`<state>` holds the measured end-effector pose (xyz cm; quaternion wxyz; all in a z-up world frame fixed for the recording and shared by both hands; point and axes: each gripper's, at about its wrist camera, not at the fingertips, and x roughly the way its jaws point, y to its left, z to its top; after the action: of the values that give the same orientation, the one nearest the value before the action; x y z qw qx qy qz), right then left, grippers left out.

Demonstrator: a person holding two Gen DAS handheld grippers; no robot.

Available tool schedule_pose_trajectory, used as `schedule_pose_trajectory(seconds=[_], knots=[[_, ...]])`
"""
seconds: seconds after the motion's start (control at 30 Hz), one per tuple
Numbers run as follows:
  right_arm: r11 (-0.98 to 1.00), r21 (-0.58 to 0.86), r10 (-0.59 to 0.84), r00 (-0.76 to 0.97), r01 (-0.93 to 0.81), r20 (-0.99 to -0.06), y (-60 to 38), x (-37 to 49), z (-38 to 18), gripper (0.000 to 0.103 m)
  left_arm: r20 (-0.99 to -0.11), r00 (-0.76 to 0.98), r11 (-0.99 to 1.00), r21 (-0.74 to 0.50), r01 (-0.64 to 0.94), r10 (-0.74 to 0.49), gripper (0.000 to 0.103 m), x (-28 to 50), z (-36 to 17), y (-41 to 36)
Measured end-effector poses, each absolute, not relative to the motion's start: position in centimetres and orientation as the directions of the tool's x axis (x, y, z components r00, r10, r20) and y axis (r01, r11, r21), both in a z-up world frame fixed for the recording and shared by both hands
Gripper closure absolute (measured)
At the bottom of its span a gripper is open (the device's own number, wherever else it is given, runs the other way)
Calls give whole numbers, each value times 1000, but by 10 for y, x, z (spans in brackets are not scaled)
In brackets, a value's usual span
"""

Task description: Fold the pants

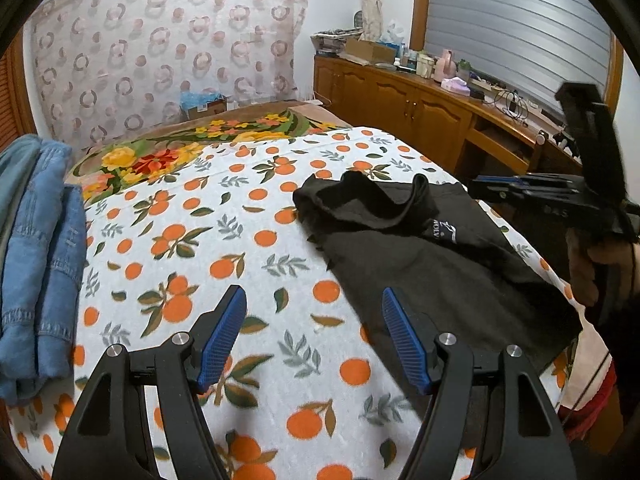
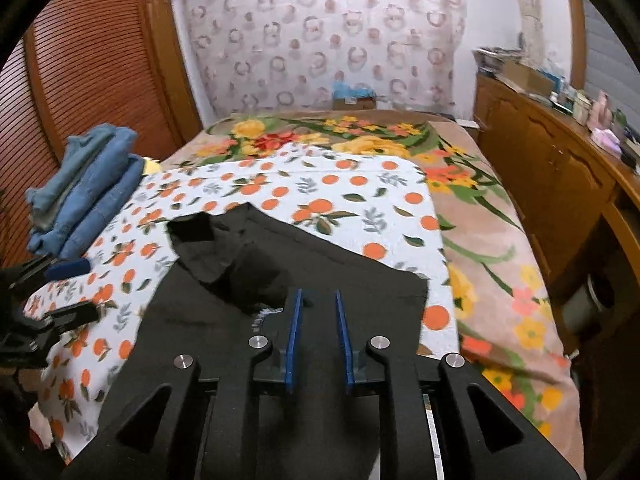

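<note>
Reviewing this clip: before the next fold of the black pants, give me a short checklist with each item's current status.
1. Left tongs open and empty: ok, nothing sits between the blue pads.
2. Right tongs free of cloth: ok, a narrow gap shows between the pads and nothing is pinched.
3. Black pants lying flat: not ok, the far end is bunched and turned up.
4. Pants fully on the orange-print blanket: cannot tell, the near edge is hidden behind the tongs.
5. Folded denim stack clear of the pants: ok, it lies apart at the blanket's left edge.
</note>
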<state>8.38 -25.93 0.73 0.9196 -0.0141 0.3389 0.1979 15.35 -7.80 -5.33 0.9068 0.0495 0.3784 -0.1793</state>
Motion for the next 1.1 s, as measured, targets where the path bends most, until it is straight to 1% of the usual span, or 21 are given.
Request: schedule_pose_trajectory(seconds=[0.07, 0.1, 0.13, 0.3, 0.67, 0.7, 0.73, 0.83, 0.93, 1.1], knots=[[907, 101, 377, 685, -408, -623, -250, 81, 5, 80, -710, 643, 928, -41, 370, -287, 31, 161, -54, -82], [901, 99, 387, 680, -422, -623, -253, 79, 5, 74, -716, 638, 927, -35, 373, -284, 31, 167, -56, -85], [894, 97, 397, 671, -438, -626, -249, 78, 3, 72, -721, 635, 927, -29, 374, -279, 31, 171, -57, -86], [857, 94, 436, 613, -507, -659, -243, 90, -9, 72, -750, 610, 924, -1, 383, -254, 31, 200, -65, -97], [820, 38, 414, 546, -571, -728, -231, 134, -23, 72, -789, 566, 912, 16, 409, -240, 31, 255, -79, -118], [819, 38, 414, 545, -572, -729, -233, 136, -25, 78, -789, 566, 912, 17, 409, -239, 31, 259, -80, -119], [817, 47, 421, 538, -575, -730, -236, 137, -26, 90, -790, 565, 912, 18, 411, -239, 31, 263, -80, -120], [834, 71, 427, 558, -547, -712, -254, 139, -23, 96, -787, 570, 914, 21, 406, -235, 31, 274, -79, -122], [876, 84, 391, 598, -475, -700, -277, 141, -21, 96, -785, 574, 916, 20, 401, -234, 31, 282, -78, -122], [924, 91, 323, 630, -372, -707, -301, 146, -26, 96, -780, 583, 924, 15, 383, -229, 31, 291, -76, -121]])
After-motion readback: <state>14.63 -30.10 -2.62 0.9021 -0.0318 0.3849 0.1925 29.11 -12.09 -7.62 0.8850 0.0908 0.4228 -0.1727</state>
